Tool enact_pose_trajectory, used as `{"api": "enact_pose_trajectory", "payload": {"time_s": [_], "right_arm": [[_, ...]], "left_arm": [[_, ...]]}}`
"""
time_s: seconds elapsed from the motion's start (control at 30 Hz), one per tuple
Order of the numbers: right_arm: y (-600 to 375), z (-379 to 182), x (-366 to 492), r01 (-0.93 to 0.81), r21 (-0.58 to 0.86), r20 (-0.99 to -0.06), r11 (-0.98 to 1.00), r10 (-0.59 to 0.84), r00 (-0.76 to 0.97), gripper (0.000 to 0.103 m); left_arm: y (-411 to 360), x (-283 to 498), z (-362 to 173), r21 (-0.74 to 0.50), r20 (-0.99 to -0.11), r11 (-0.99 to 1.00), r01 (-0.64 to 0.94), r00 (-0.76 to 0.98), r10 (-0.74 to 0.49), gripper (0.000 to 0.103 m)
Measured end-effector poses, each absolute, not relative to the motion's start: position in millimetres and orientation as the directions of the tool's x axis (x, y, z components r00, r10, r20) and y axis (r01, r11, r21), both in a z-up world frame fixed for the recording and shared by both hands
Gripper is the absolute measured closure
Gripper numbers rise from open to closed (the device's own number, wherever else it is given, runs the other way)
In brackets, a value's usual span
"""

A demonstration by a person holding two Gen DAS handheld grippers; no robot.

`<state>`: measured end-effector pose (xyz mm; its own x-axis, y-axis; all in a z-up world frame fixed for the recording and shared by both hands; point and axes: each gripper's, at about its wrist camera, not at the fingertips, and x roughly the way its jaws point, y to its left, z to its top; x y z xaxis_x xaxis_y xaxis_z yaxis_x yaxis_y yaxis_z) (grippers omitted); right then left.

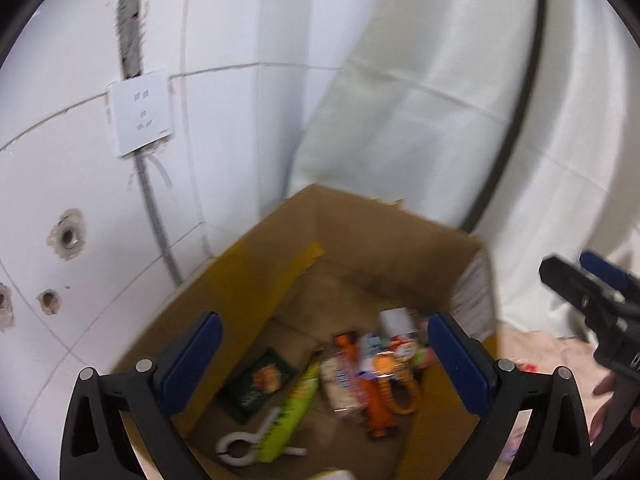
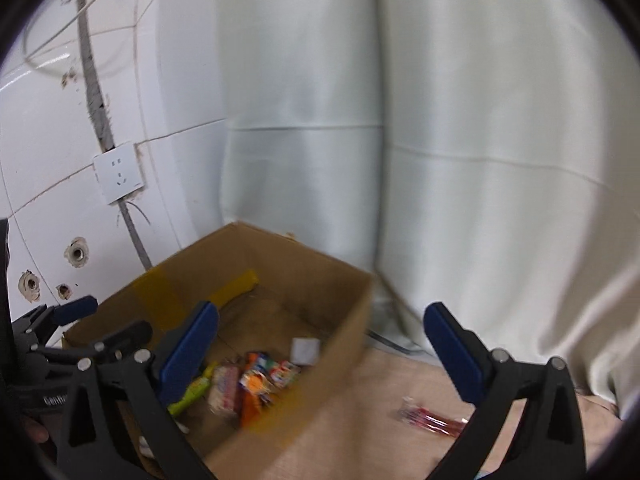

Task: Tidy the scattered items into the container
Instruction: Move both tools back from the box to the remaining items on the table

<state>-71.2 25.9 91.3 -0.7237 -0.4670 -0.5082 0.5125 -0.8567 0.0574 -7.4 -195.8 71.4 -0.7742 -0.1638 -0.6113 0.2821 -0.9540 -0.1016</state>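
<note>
Looking into your cardboard box point(image 1: 360, 232): snack packets point(image 1: 344, 376), an orange toy point(image 1: 380, 400) and a white clip point(image 1: 240, 446) piled at its near-right corner, far half bare. A red packet point(image 2: 432, 420) lies outside on the cloth. Left gripper point(image 1: 326, 364) and right gripper point(image 2: 320, 354) both spread wide, holding nothing.

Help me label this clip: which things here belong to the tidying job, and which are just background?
Part of the job:
- brown cardboard box
- snack packets and toys already in the box
- red clear-wrapped packet lying on the beige cloth outside the box
- left claw and right claw, both open and empty

Background:
- white wall socket
- pale curtain
- white tiled wall
</note>
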Motion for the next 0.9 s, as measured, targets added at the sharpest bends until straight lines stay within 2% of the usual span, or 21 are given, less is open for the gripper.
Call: {"api": "enact_pose_trajectory", "payload": {"time_s": [0.27, 0.6, 0.9], "right_arm": [[126, 104, -47, 0.37, 0.028, -0.474, -0.929, -0.338, -0.813, 0.0], [227, 79, -43, 0.221, 0.063, -0.504, -0.973, -0.223, -0.834, 0.0], [263, 18, -37, 0.21, 0.118, -0.572, -0.971, -0.239, -0.785, 0.0]], "left_arm": [[-103, -13, 90, -0.086, -0.552, -0.989, 0.121, -0.832, -0.054, 0.0], [-18, -26, 78, -0.059, -0.565, -0.997, 0.051, -0.825, -0.009, 0.0], [20, -32, 23, -0.039, -0.635, -0.999, 0.014, -0.772, 0.014, 0.0]]}}
